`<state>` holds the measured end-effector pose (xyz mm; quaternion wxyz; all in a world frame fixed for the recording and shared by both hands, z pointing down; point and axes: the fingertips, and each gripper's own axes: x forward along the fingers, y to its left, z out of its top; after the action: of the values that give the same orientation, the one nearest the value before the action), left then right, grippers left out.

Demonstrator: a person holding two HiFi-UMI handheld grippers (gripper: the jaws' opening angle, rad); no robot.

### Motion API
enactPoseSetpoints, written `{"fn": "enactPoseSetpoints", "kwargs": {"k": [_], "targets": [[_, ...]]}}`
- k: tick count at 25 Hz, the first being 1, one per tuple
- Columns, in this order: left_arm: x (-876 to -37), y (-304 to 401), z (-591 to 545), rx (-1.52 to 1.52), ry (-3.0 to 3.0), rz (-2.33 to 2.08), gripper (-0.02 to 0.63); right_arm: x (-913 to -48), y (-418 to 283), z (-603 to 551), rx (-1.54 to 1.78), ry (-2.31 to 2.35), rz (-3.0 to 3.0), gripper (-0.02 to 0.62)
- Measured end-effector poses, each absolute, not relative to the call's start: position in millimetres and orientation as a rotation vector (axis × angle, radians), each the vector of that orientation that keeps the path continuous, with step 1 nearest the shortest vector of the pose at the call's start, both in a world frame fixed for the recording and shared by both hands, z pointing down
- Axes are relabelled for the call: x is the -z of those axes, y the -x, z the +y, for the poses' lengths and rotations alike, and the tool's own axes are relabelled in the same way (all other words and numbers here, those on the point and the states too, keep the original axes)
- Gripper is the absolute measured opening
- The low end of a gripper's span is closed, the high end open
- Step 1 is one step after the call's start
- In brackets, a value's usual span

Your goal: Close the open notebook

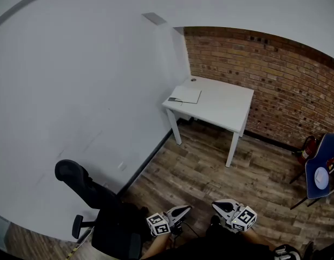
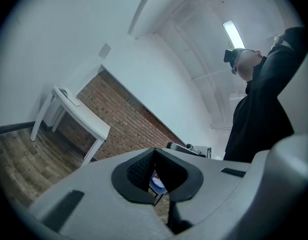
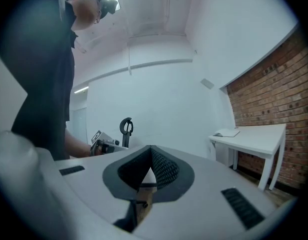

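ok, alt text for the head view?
An open notebook lies along the wall-side edge of a white table set where a white wall meets a brick wall. The left claw and right claw are low at the bottom edge, far from it, beside a black office chair.

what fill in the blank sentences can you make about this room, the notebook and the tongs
1. The open notebook lies on a white ____.
2. The wall on the far side of it is red ____.
3. The left tongs and the right tongs are both ____, holding nothing.
4. The black office chair stands on the person's ____ side.

Missing words: table; brick; shut; left
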<state>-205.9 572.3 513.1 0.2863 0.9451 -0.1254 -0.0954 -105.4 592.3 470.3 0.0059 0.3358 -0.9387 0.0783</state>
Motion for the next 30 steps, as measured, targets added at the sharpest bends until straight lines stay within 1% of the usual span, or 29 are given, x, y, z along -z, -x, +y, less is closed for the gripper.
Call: {"fn": "enactPoseSetpoints", "kwargs": {"k": [7, 12, 19, 24, 30], "targets": [[-490.6, 156.7, 494.9, 0.274, -2.537, -0.428, 0.017, -470.2, 56.2, 518.6, -0.245, -0.97, -2.953, 0.006], [-476.1, 129.6, 453.9, 0.232, -2.581, -0.46, 0.017, -458.9, 21.6, 473.6, -0.244, -0.973, -2.958, 0.006], [-490.1, 105.5, 420.4, 0.228, -2.526, -0.444, 0.017, -480.2, 10.3, 430.4, -0.327, -0.945, -2.96, 0.006], [-507.4, 110.7, 377.0, 0.235, -2.484, -0.457, 0.017, -481.3, 16.5, 386.2, -0.365, -0.946, -2.956, 0.006], [-516.2, 138.3, 285.6, 0.274, -2.494, -0.435, 0.017, -492.0, 25.6, 298.4, -0.33, -1.029, -2.892, 0.006]]}}
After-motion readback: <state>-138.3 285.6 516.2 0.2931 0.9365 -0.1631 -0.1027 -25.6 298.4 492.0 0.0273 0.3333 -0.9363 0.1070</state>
